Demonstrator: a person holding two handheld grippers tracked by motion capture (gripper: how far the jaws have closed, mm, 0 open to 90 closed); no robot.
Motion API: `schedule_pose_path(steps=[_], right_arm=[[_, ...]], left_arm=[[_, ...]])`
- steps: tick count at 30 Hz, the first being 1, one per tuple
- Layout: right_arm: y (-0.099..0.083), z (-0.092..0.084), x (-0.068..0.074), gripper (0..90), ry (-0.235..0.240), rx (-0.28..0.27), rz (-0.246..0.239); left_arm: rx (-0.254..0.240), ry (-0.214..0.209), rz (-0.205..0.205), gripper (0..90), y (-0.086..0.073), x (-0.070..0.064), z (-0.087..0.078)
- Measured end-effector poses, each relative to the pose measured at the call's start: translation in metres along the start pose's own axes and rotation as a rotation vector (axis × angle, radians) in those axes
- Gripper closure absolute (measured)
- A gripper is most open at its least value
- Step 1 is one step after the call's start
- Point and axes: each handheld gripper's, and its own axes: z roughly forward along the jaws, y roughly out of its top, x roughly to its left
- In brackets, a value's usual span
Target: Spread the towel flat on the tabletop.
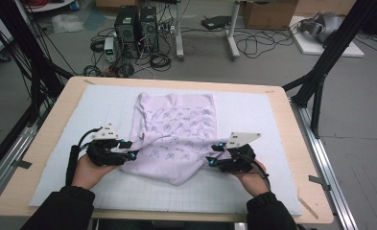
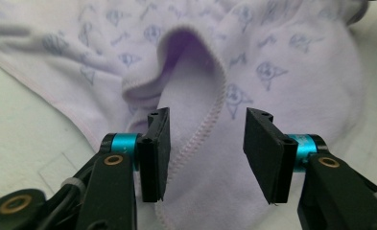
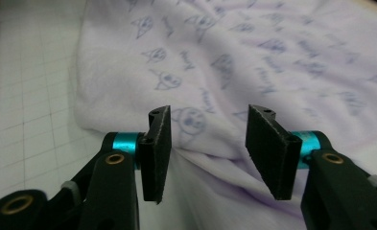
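Folding the lilac cloth [image 1: 174, 136], lying mid-mat toward the table's near edge. Left gripper [image 1: 128, 152] and right gripper [image 1: 214, 158] both parted, gripping nothing, probably just releasing. Backing straight off, avoiding snagging the stitched hem [image 2: 203, 136].

towel [image 1: 176, 132] lies on the mat [image 1: 253, 110] – left tool [image 1: 131, 155] and right tool [image 1: 210, 160] at its near corners.

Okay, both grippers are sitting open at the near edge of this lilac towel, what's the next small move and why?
Probably draw both back off the towel. The left hand-held gripper has its jaws apart with the stitched hem loose between them, unpinched, and the right hand-held gripper is just as open over a fold. The cloth already lies folded on the white mat, so neither seems needed there.
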Motion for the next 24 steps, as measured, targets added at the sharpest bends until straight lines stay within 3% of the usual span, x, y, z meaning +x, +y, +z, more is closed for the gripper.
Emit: schedule_pose_path(steps=[3,4,7,8,10,12,20,23,24], right_arm=[[-0.001,0.021,0.003,50.6,0.025,0.035,-0.001],[0.0,0.029,0.004,52.7,0.033,0.043,0.004],[0.001,0.041,0.005,71.3,0.061,0.061,-0.006],[0.0,0.043,0.005,77.2,0.09,0.072,-0.003],[0.0,0.043,0.004,83.7,0.115,0.082,-0.002],[0.001,0.037,0.004,84.9,0.131,0.061,-0.006],[0.021,-0.012,0.021,85.4,0.156,0.001,-0.071],[0.033,-0.032,0.027,85.6,0.16,-0.027,-0.103],[0.038,-0.039,0.028,85.6,0.14,-0.036,-0.117]], left_arm=[[0.071,0.014,0.023,75.0,-0.005,0.001,0.015],[0.069,0.015,0.02,81.3,-0.006,0.001,0.019],[0.079,-0.001,0.018,87.0,-0.008,0.0,0.02],[0.075,-0.013,0.015,87.3,-0.008,-0.001,0.018],[0.052,-0.032,0.01,89.1,-0.008,-0.003,0.011],[0.032,-0.035,0.006,89.4,-0.008,-0.006,0.002],[-0.01,-0.017,0.076,89.6,0.003,-0.023,-0.038],[-0.015,-0.039,0.1,89.3,0.006,-0.032,-0.04],[-0.016,-0.048,0.105,87.7,0.006,-0.034,-0.038]])
